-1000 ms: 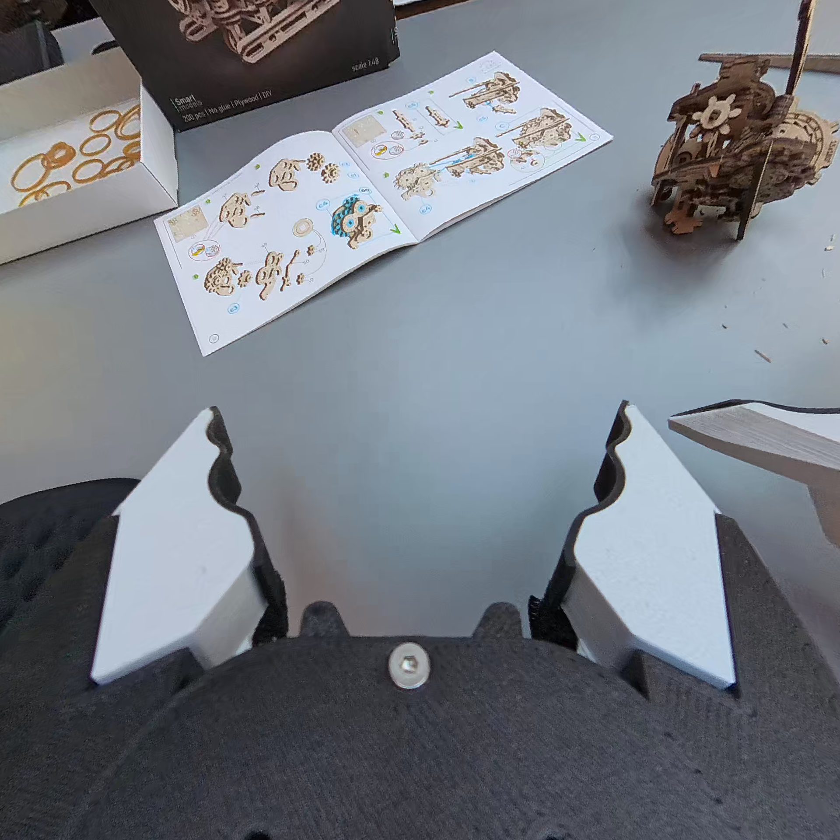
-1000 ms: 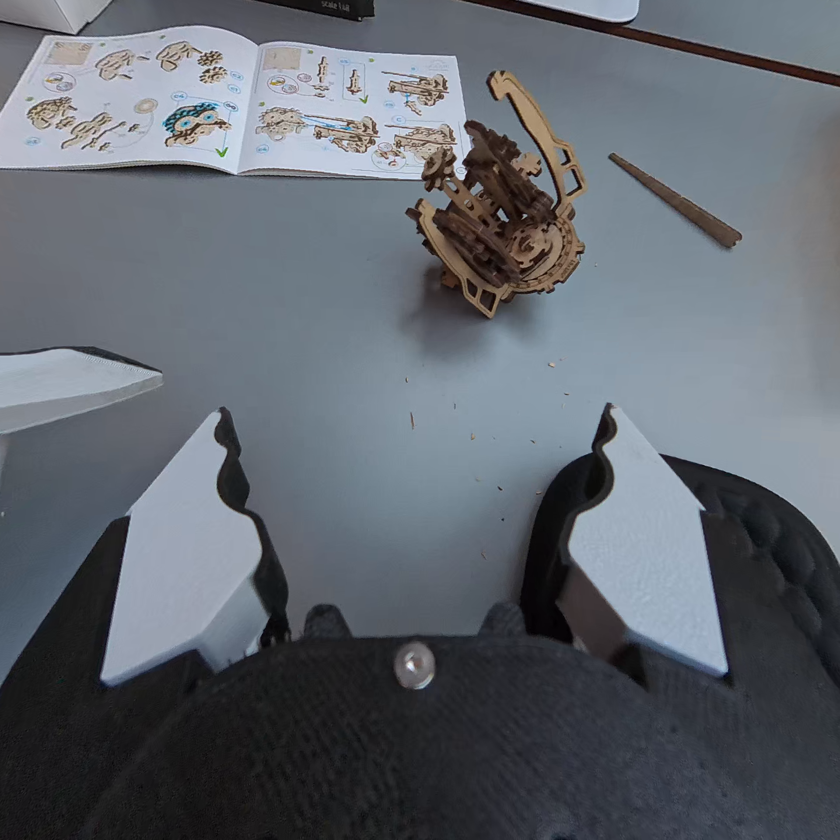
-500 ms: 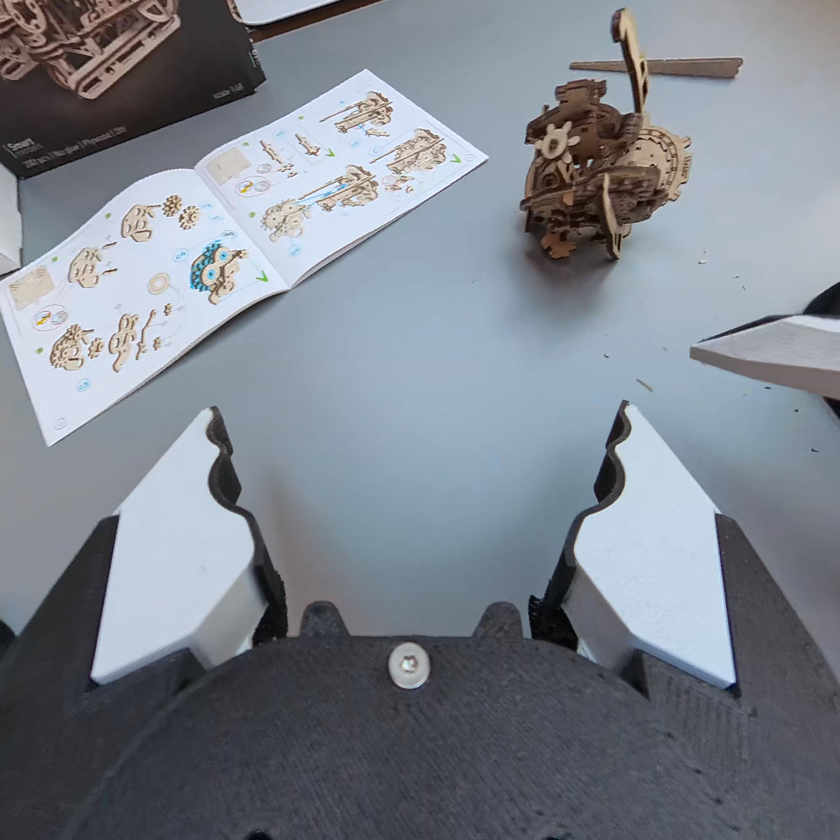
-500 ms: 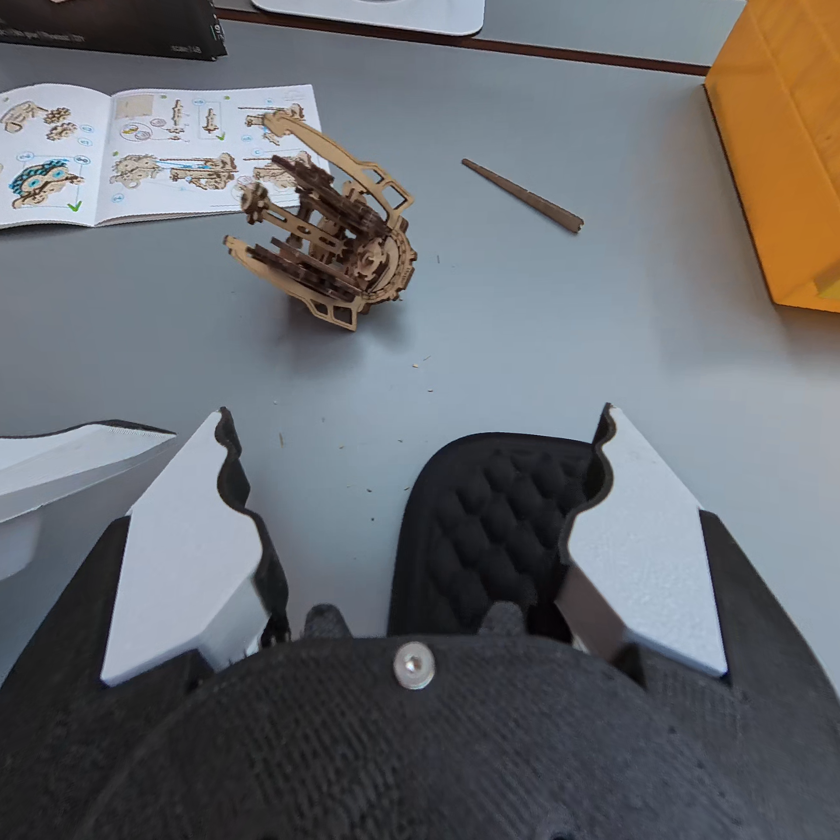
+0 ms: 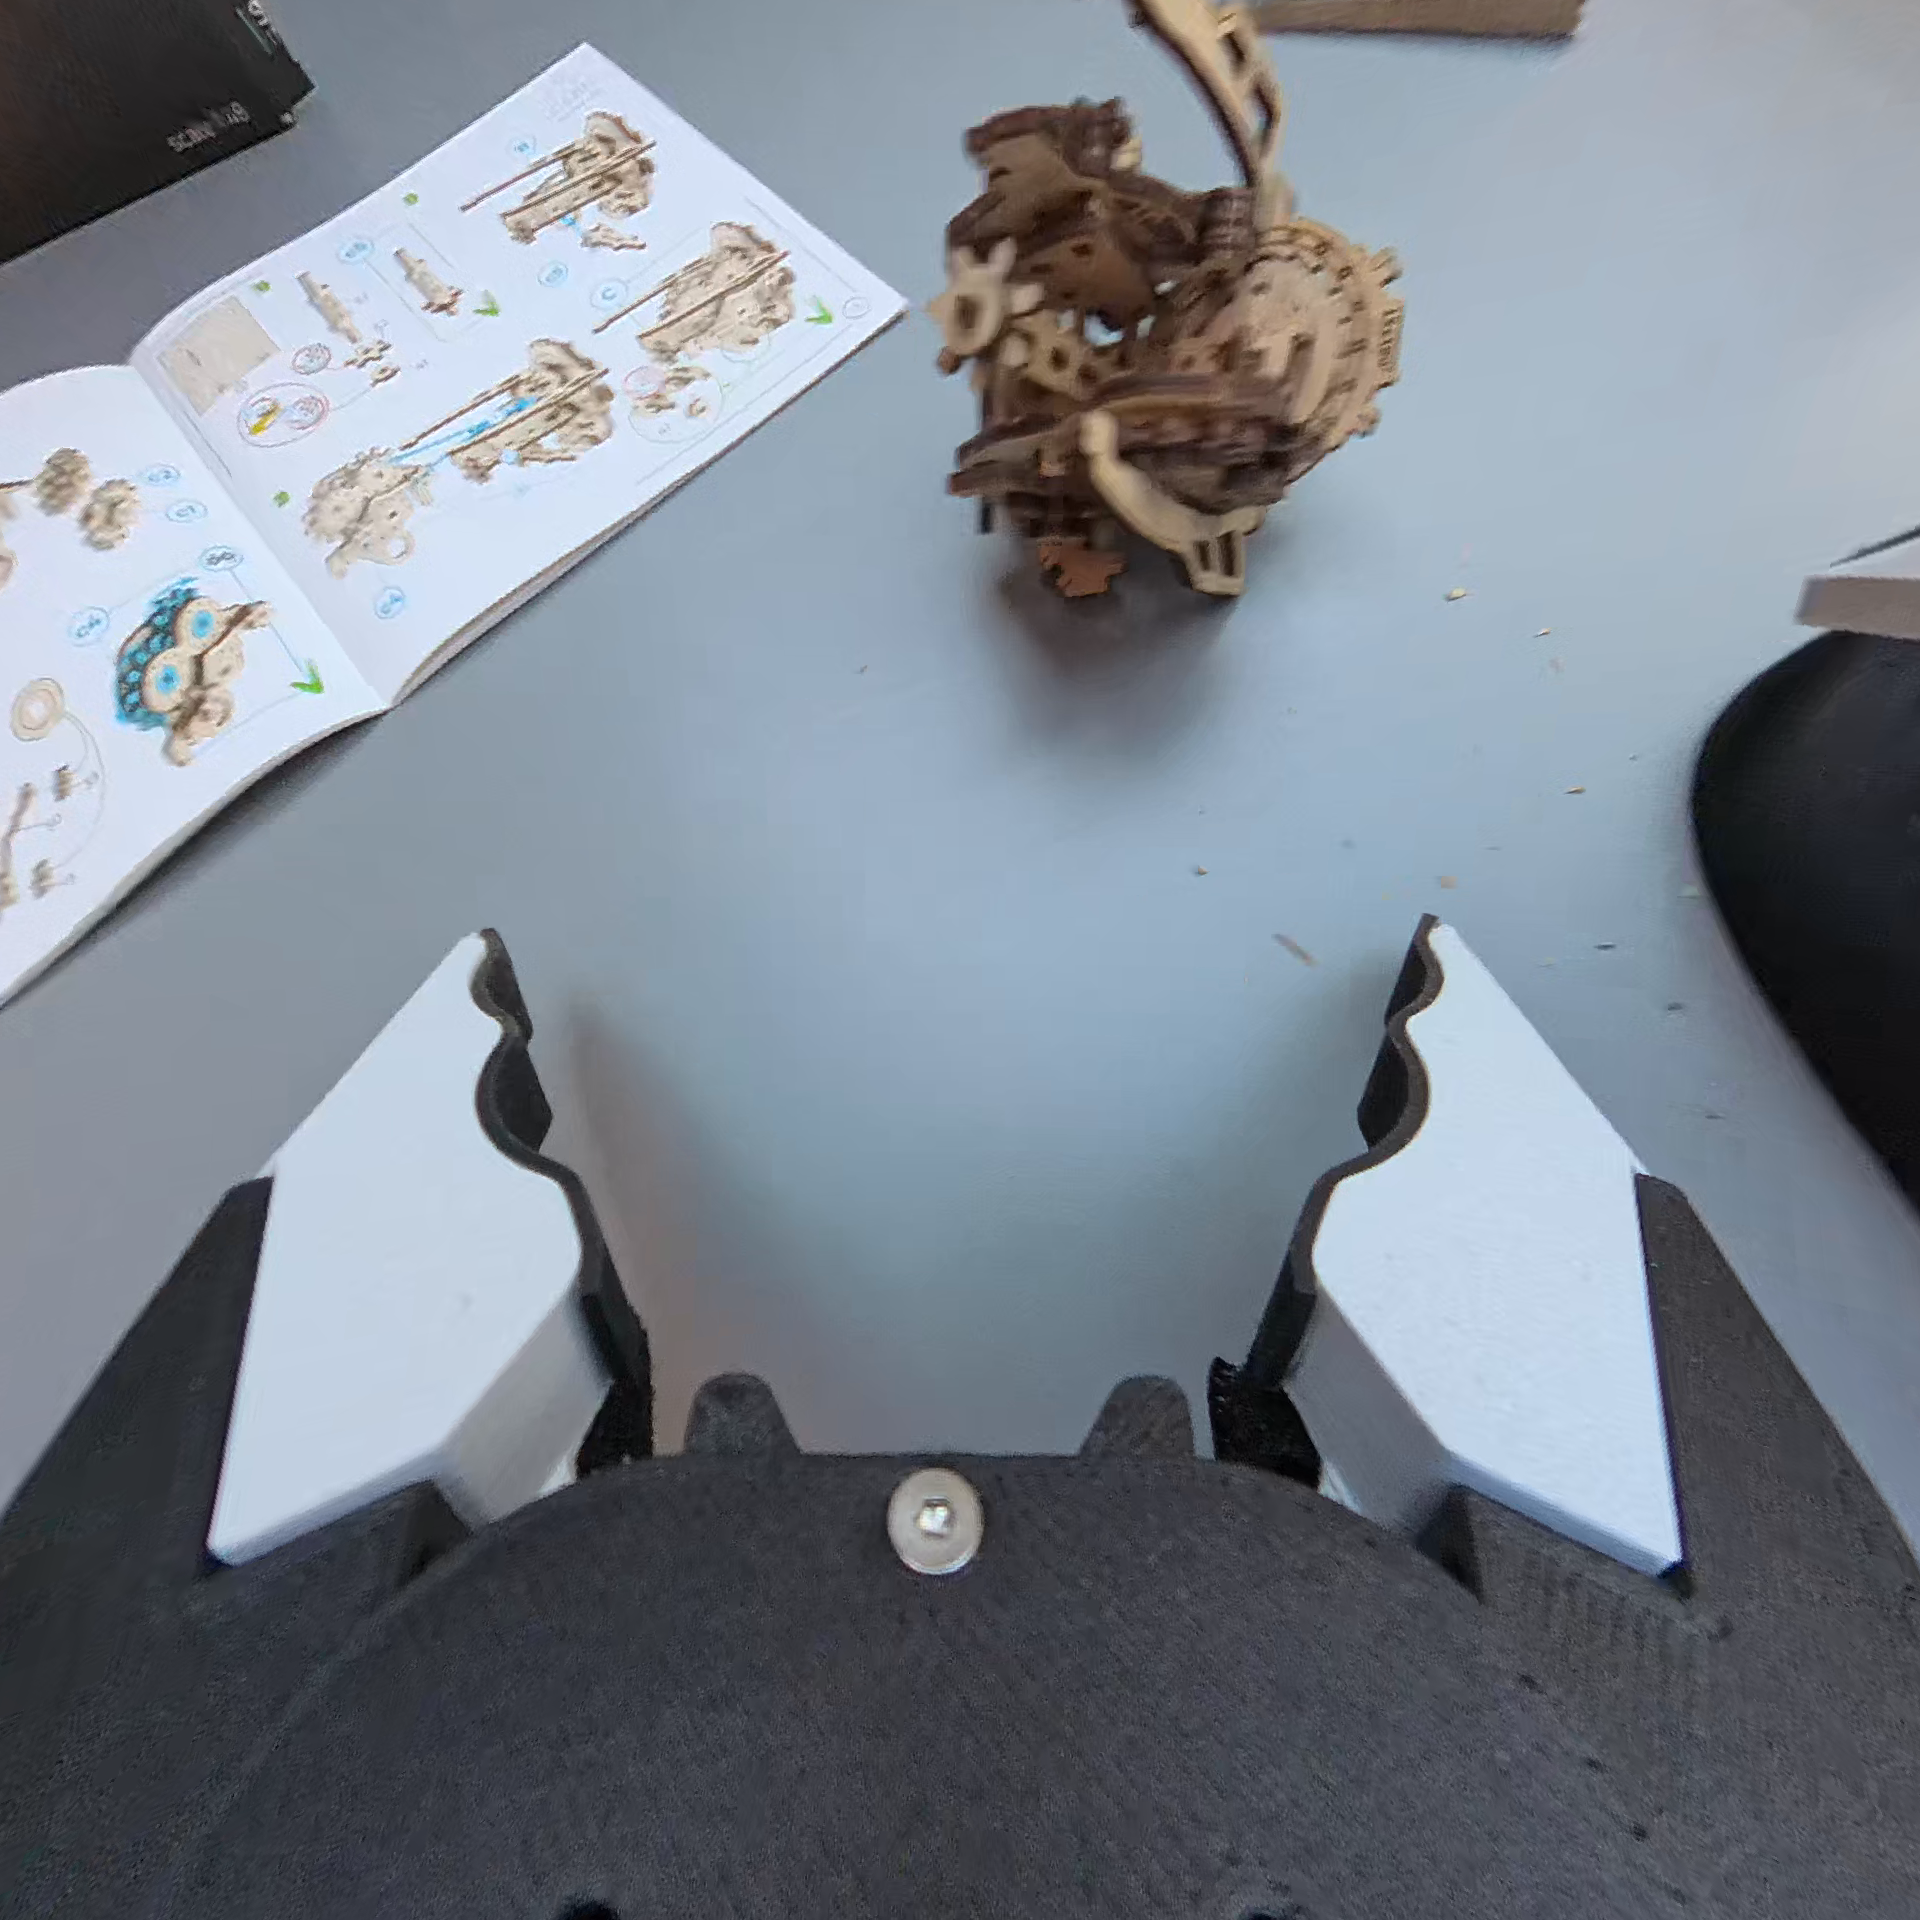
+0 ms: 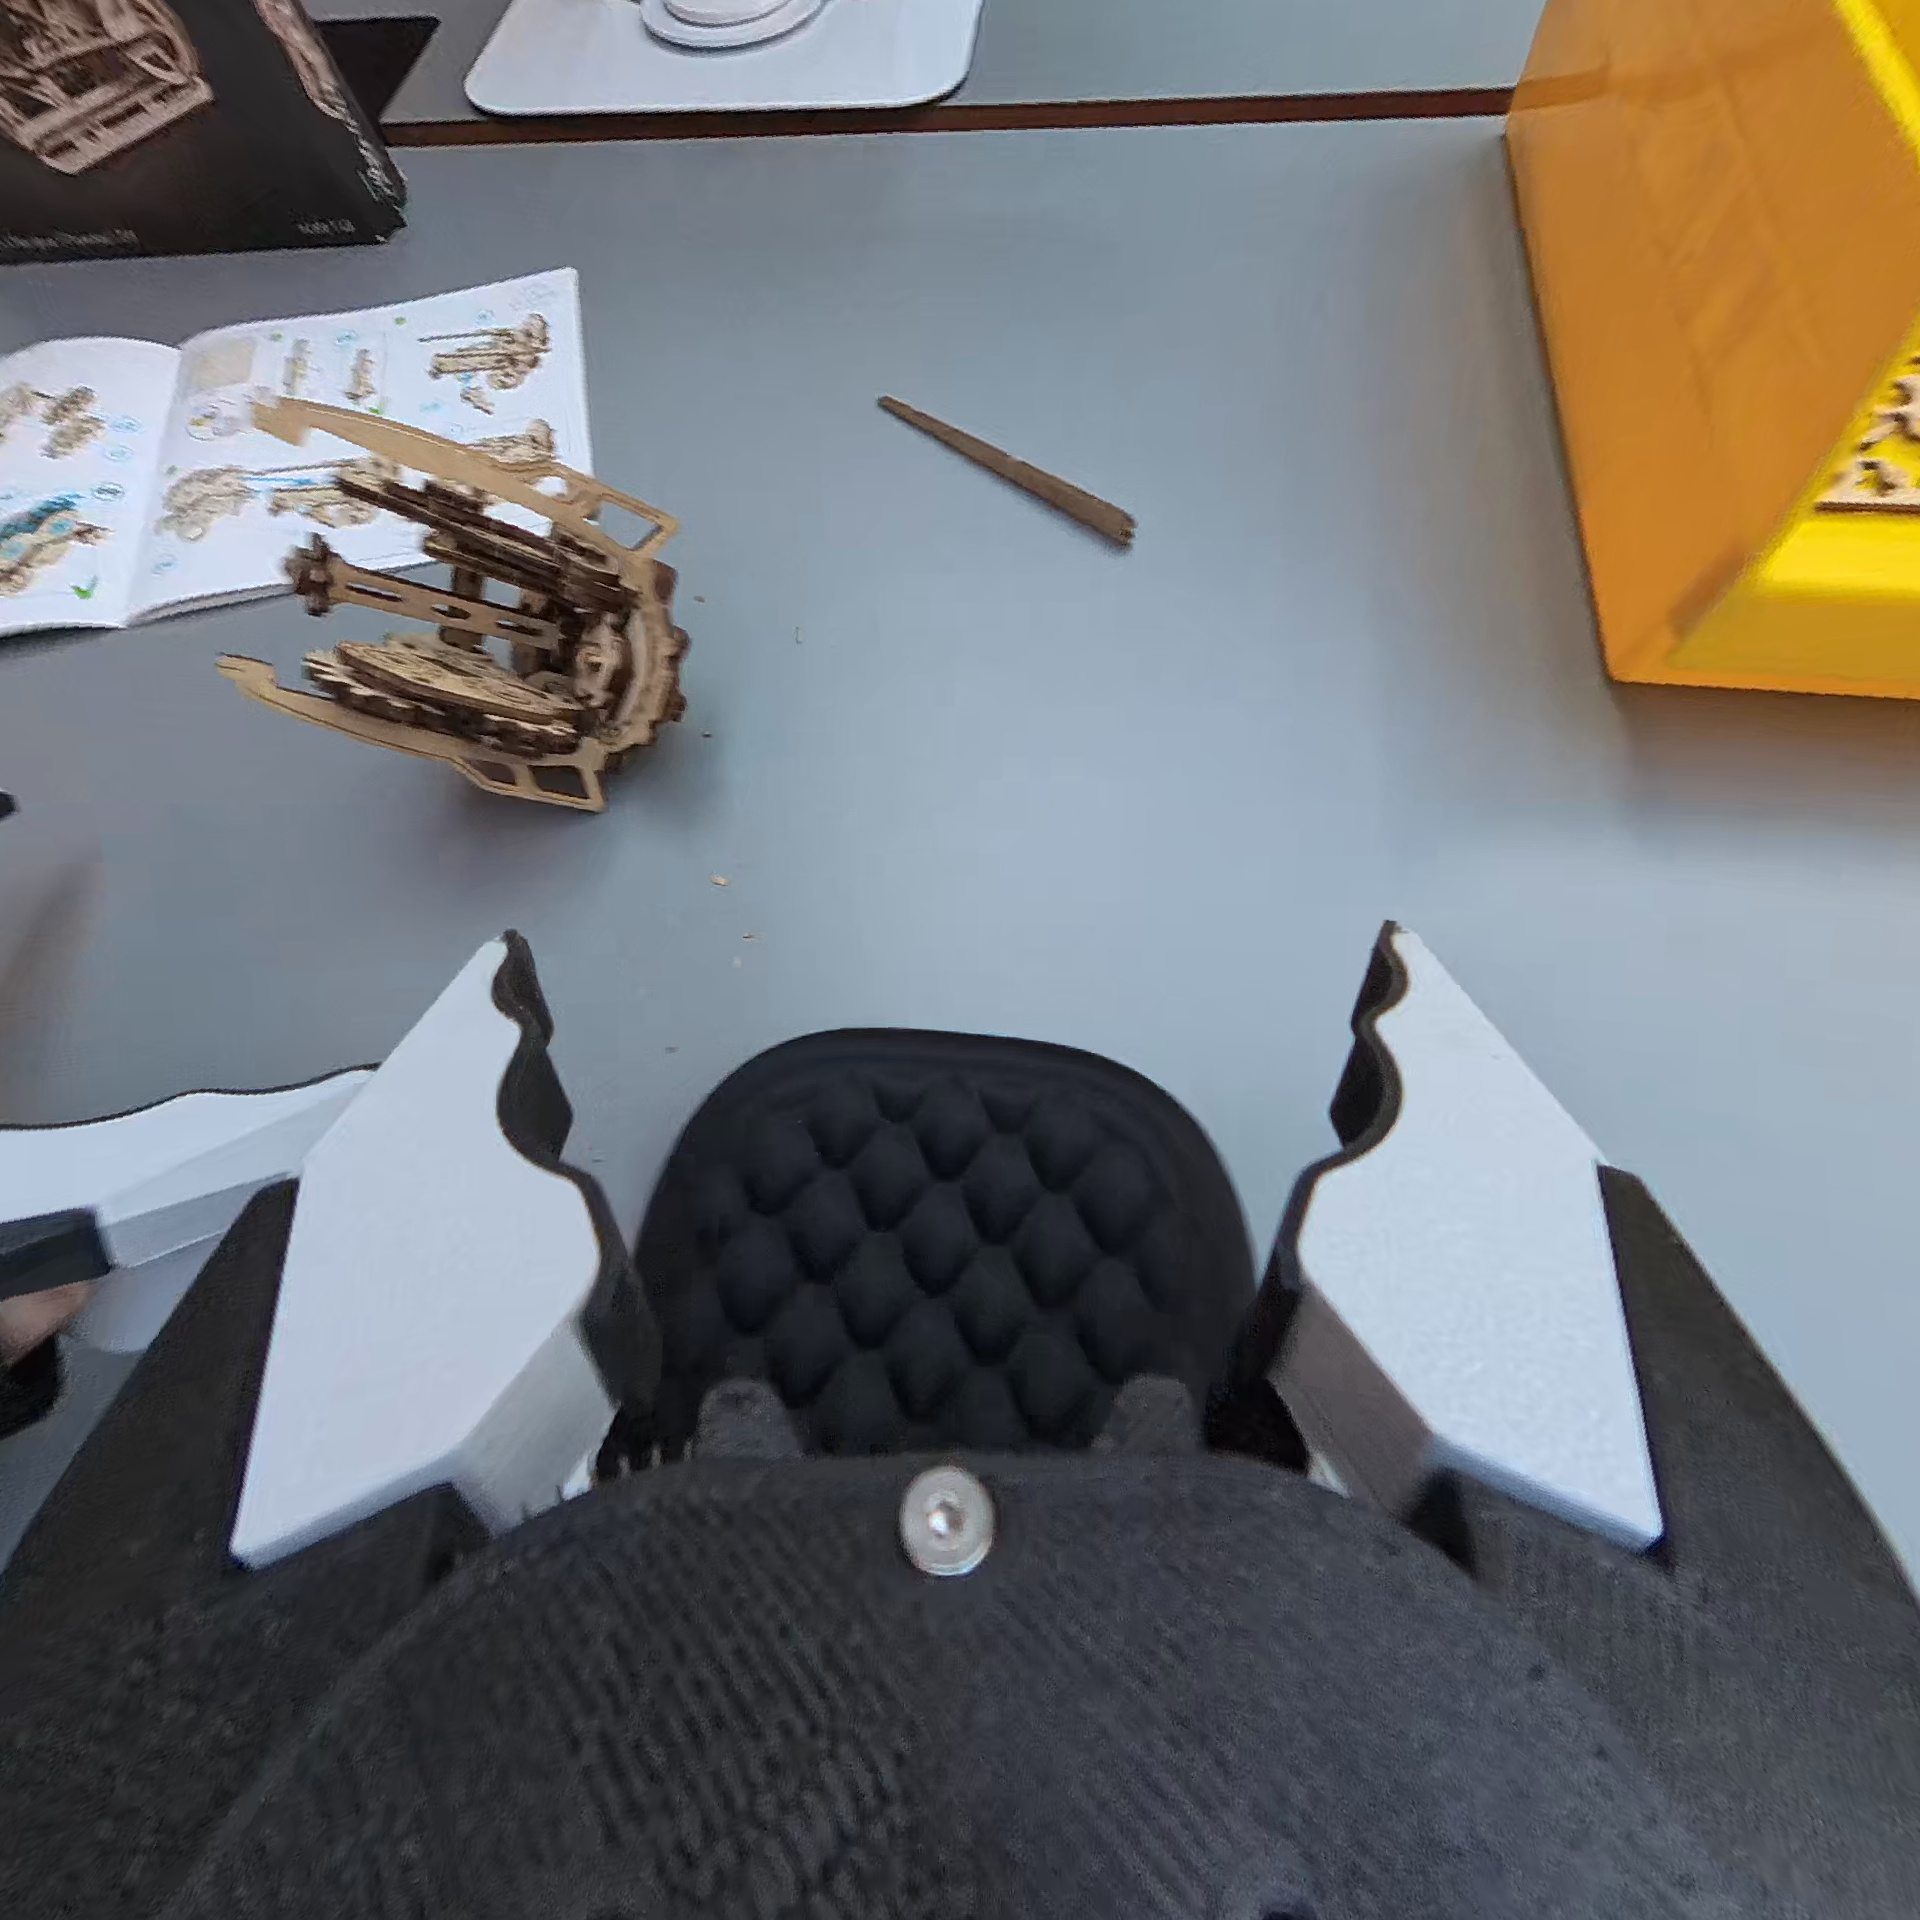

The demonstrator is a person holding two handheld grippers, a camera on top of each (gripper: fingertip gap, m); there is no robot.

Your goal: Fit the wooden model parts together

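The left hand-held gripper point(image 5: 961, 940) fills the lower frame, jaws spread wide and empty over the grey table point(image 5: 883, 790). A wooden model point(image 5: 1153, 353) stands upper centre; an open instruction booklet point(image 5: 343, 468) lies upper left.

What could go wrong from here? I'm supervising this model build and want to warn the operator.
1. The wooden model rests tilted on thin curved pieces, with a long arm sticking up; a sideways squeeze by the open left claw might tip it or snap a piece.
2. The open right claw hangs over a black quilted pad, not aimed at the loose wooden stick, so reaching across could nudge the model.
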